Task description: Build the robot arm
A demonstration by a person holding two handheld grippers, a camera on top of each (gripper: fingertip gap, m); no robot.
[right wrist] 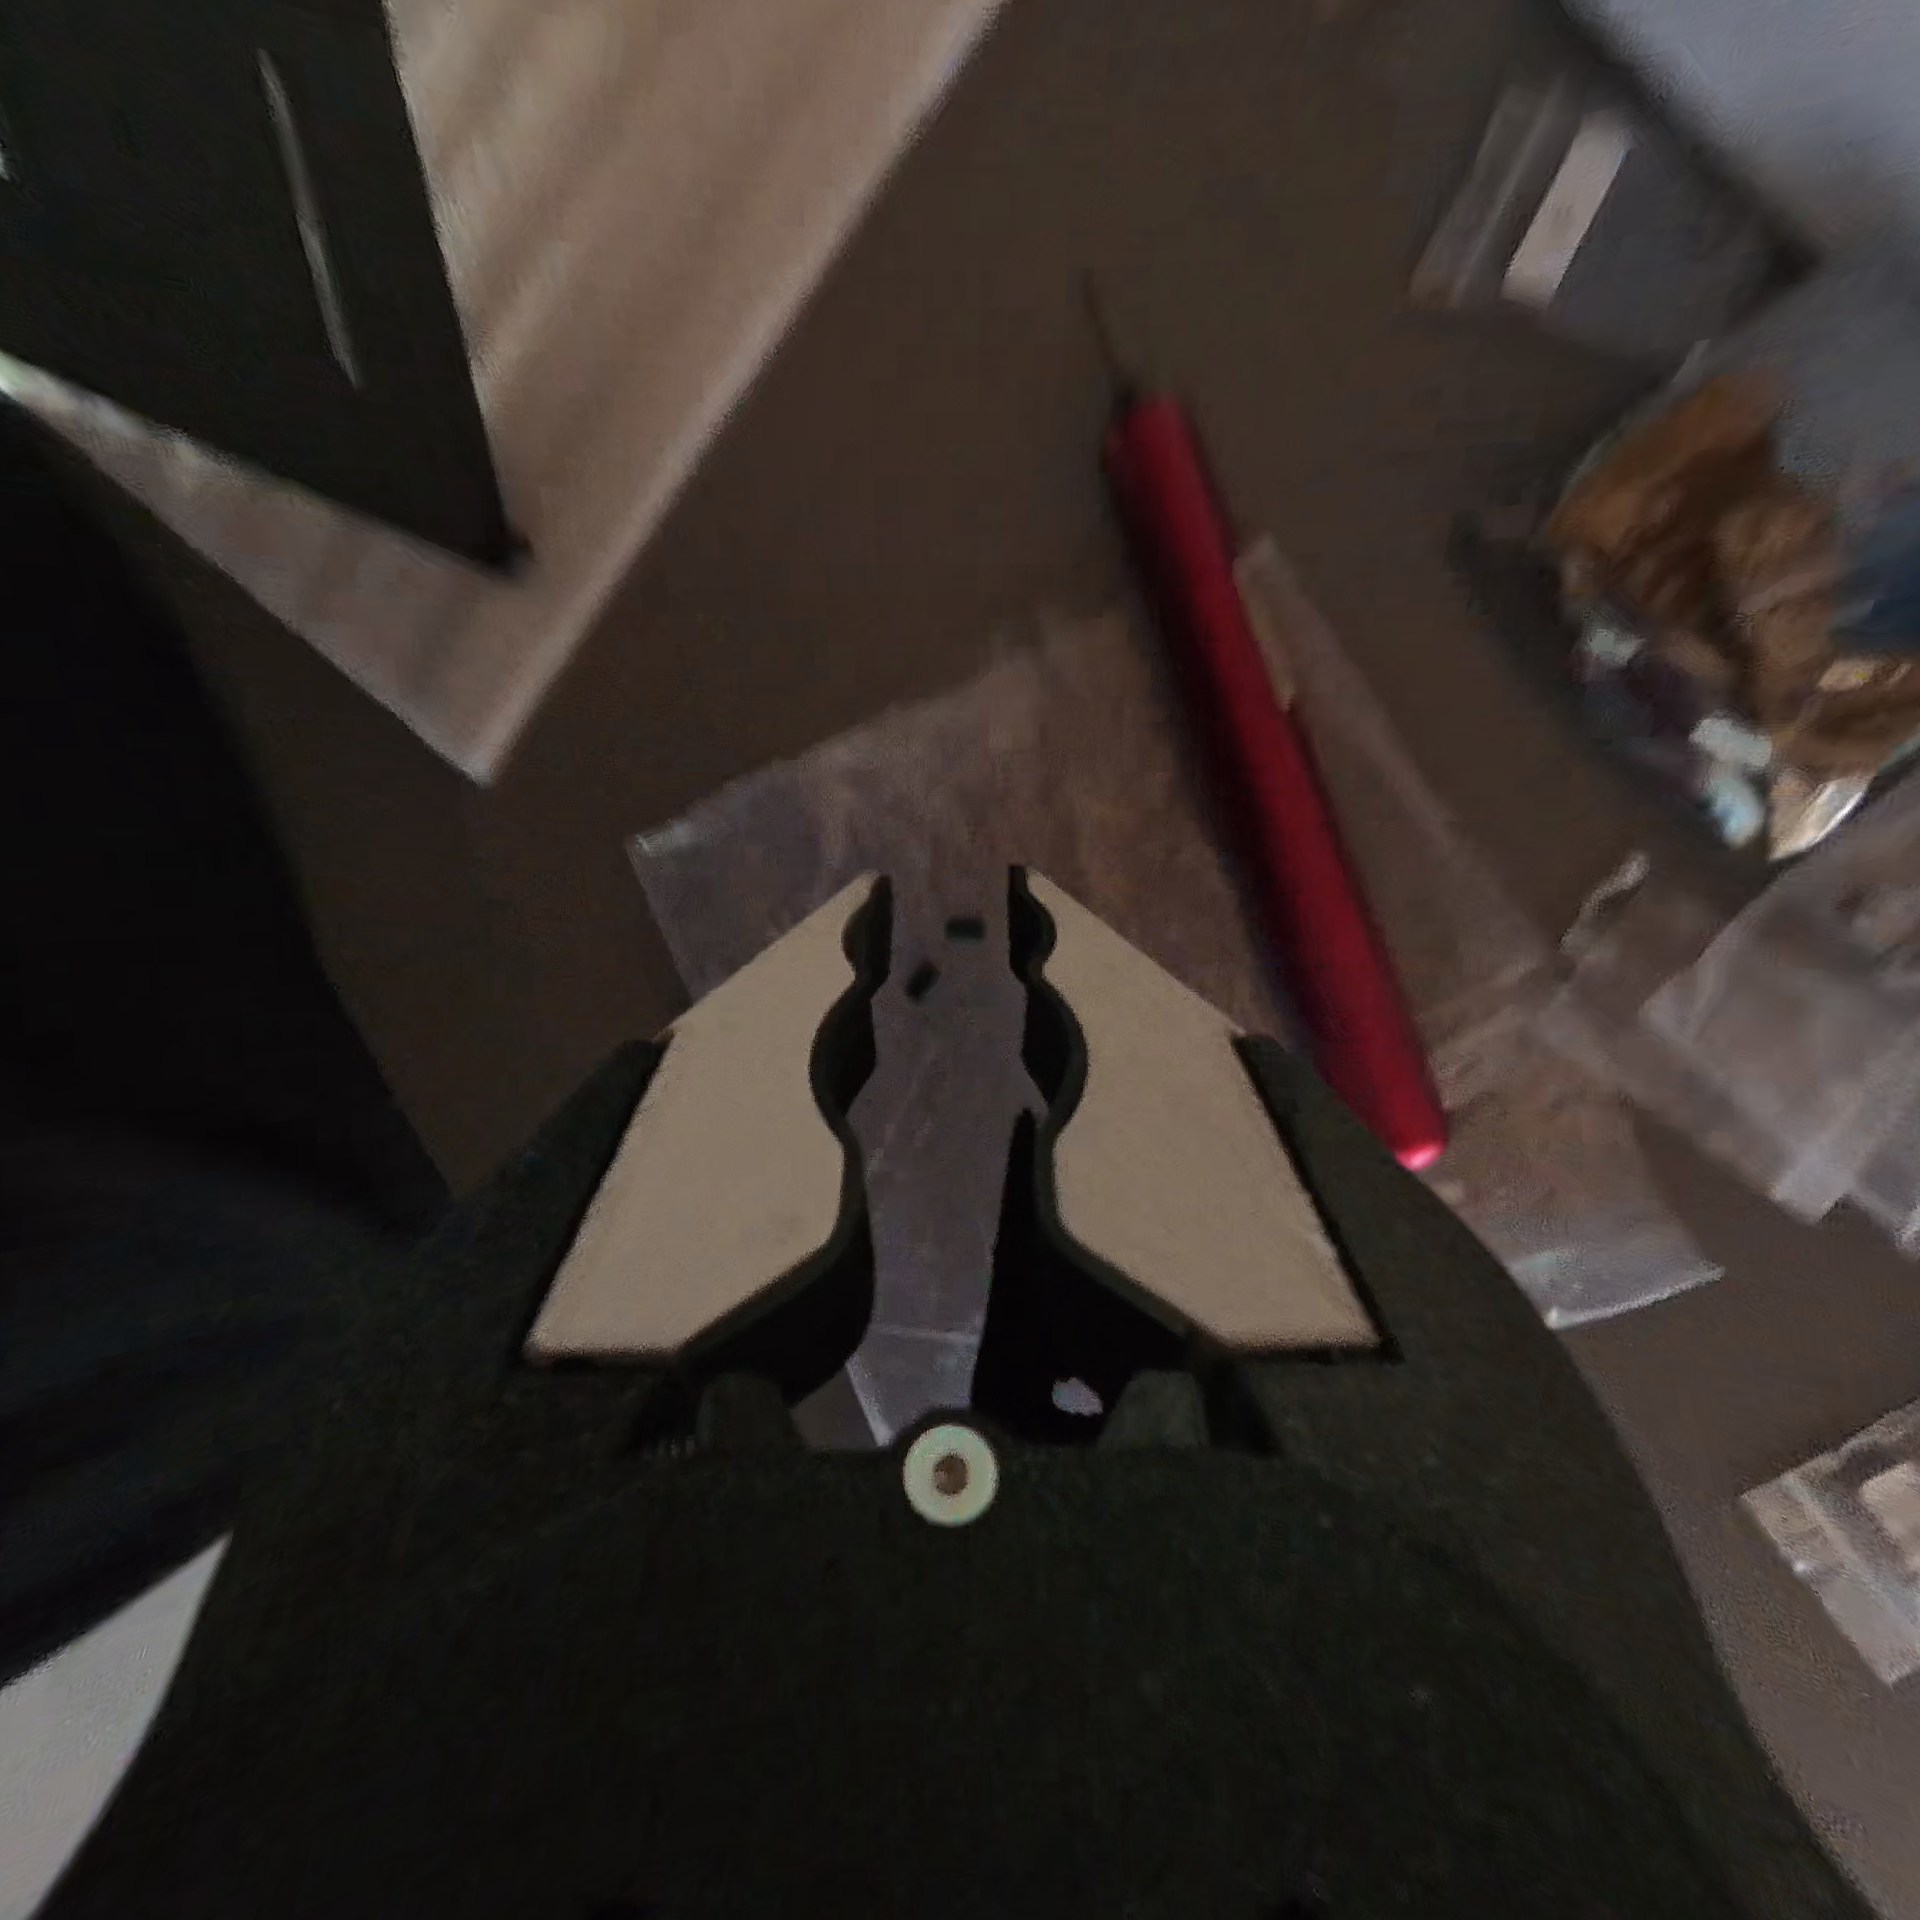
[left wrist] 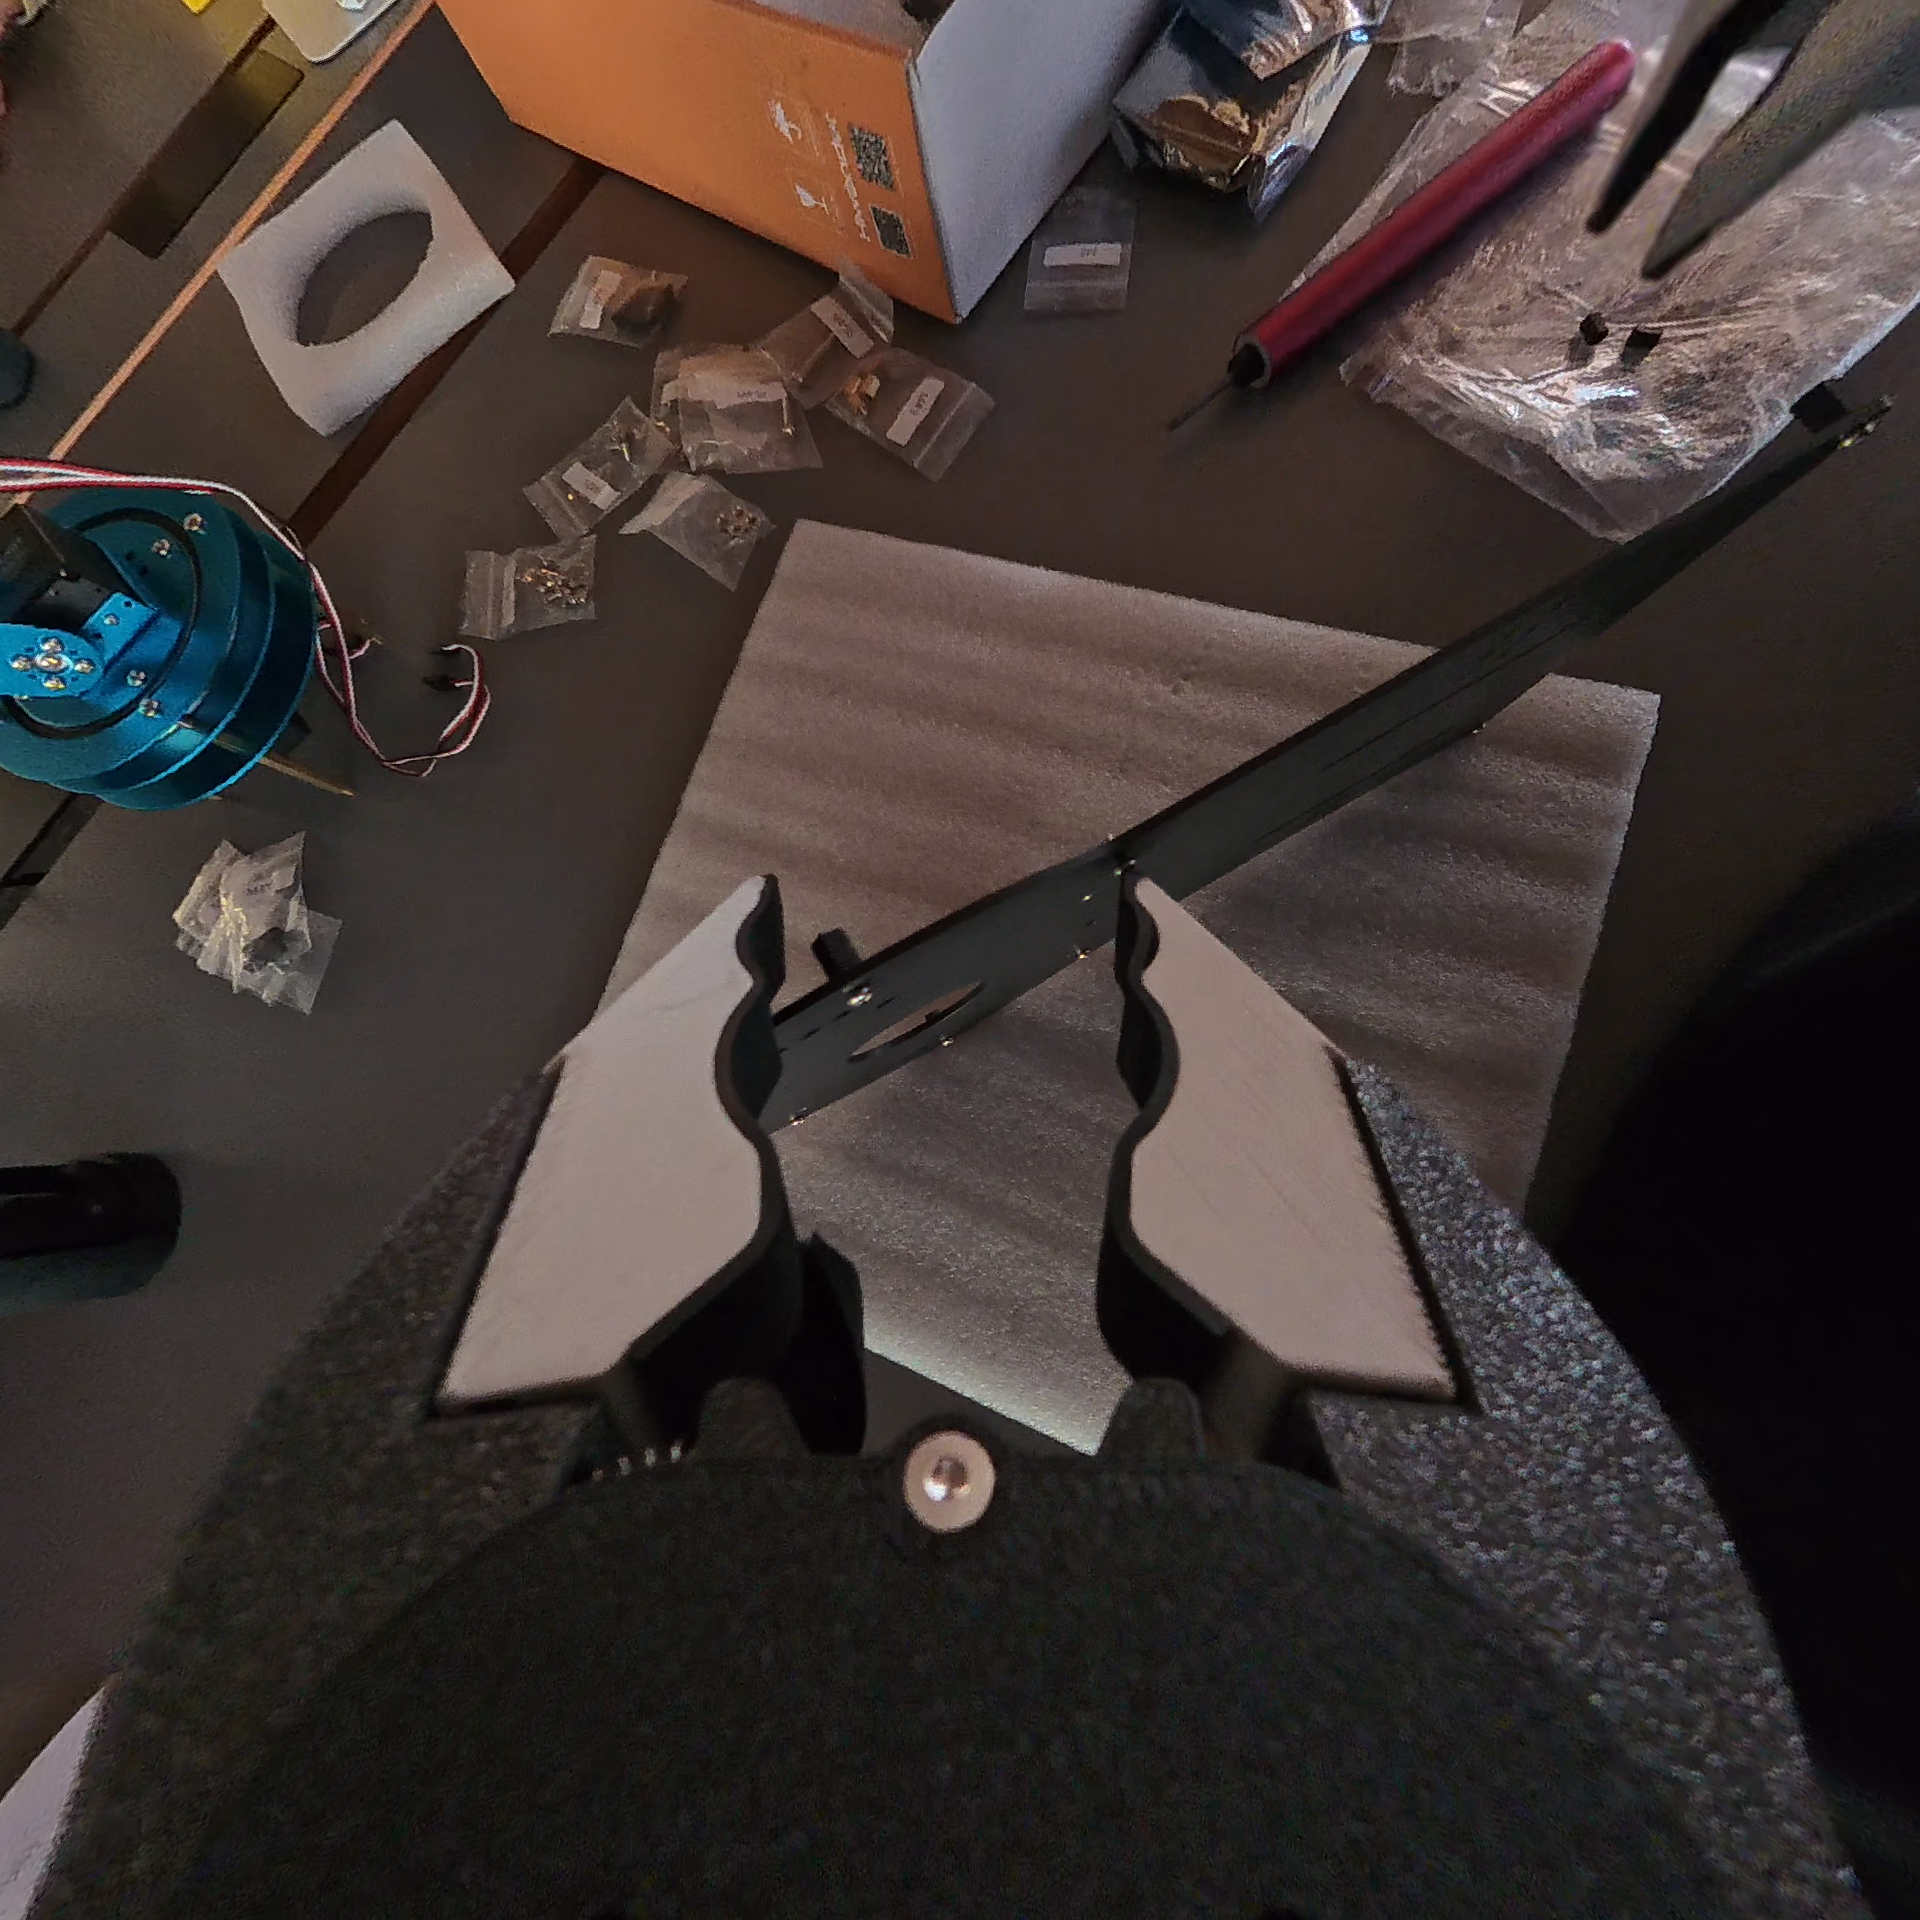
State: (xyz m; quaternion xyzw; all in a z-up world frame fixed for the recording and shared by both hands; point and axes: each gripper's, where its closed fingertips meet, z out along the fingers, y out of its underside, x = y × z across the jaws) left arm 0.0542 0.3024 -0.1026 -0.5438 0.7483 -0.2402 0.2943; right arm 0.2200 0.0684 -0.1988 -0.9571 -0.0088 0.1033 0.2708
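The left tongs [left wrist: 951, 914] stand spread around a long black bracket [left wrist: 1351, 727] at frame centre; the right tongs [right wrist: 951, 883], narrowly parted, hover over a clear bag [right wrist: 935, 1143] beside a red screwdriver [right wrist: 1247, 727].

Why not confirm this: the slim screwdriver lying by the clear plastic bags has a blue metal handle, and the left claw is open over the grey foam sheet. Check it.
Wrong on colour: the slim screwdriver has a red metal handle, as the right wrist view shows. The rest holds: it lies by the clear plastic bags, and the left claw is open over the grey foam sheet.

Printed marks on orange box [left wrist: 727, 114], small bags' [left wrist: 914, 410] labels, unreadable
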